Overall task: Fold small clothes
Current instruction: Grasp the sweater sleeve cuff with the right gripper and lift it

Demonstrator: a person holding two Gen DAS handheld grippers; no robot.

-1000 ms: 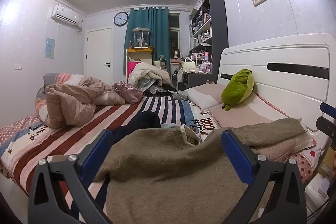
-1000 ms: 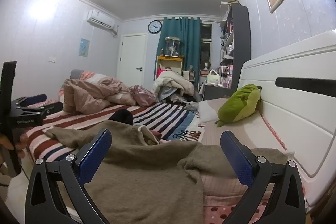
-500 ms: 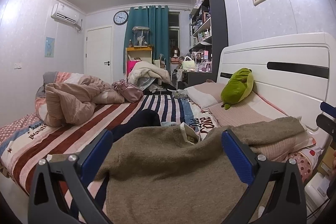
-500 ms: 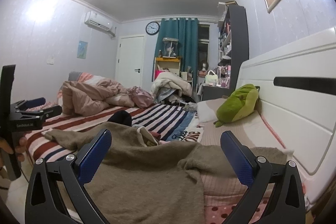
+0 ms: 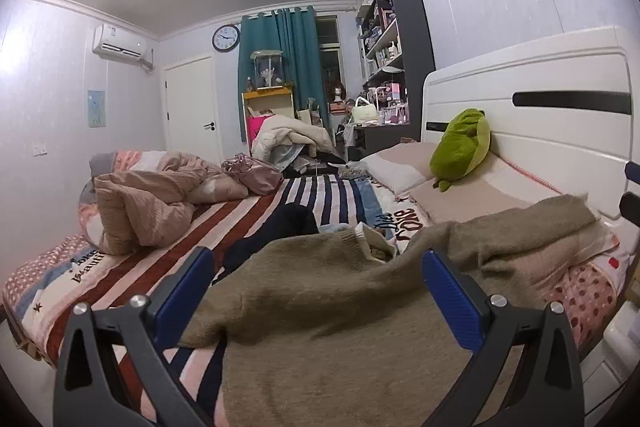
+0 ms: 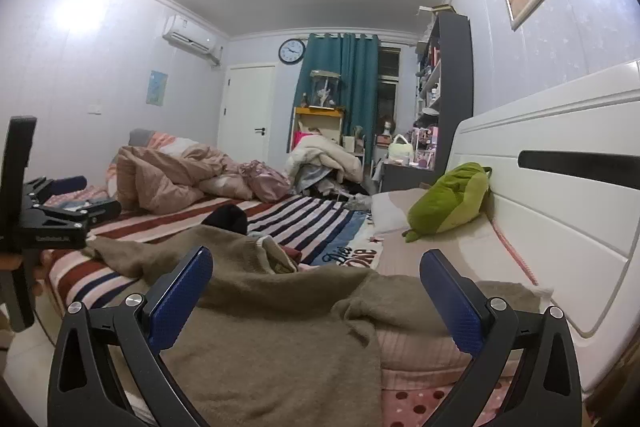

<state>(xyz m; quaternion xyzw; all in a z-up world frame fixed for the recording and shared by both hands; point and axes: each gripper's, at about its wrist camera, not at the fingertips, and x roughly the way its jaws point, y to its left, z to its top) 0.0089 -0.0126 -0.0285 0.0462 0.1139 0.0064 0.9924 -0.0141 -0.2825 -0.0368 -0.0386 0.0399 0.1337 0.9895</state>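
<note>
The olive-brown knit sweater (image 5: 320, 307) lies spread across the near end of the bed (image 5: 280, 203), its body toward the cameras, one sleeve (image 5: 540, 223) running over the pillow (image 5: 472, 203) toward the headboard (image 5: 540, 99), the other sleeve (image 6: 120, 251) trailing toward the bed's left edge. It looks thick, soft and fairly heavy for a garment; it should drape and sag, not slip, and nothing about it seems fragile. A sound hold would be at a sleeve cuff or the ribbed collar (image 5: 360, 239), where the knit is doubled and a pinch should bite.

The left gripper (image 5: 316, 287) hovers above the sweater's body, jaws spread wide and holding nothing. The right gripper (image 6: 316, 287) is likewise spread and empty, poised over the folds near the pillow.

Beyond lie a dark garment (image 5: 288, 223), a crumpled pink quilt (image 5: 140, 203) and a green plush toy (image 5: 460, 147). The striped sheet carries script lettering, partly readable as "beautiful" at one edge (image 5: 86, 267); other script near the pillow (image 5: 394, 223) cannot be made out
</note>
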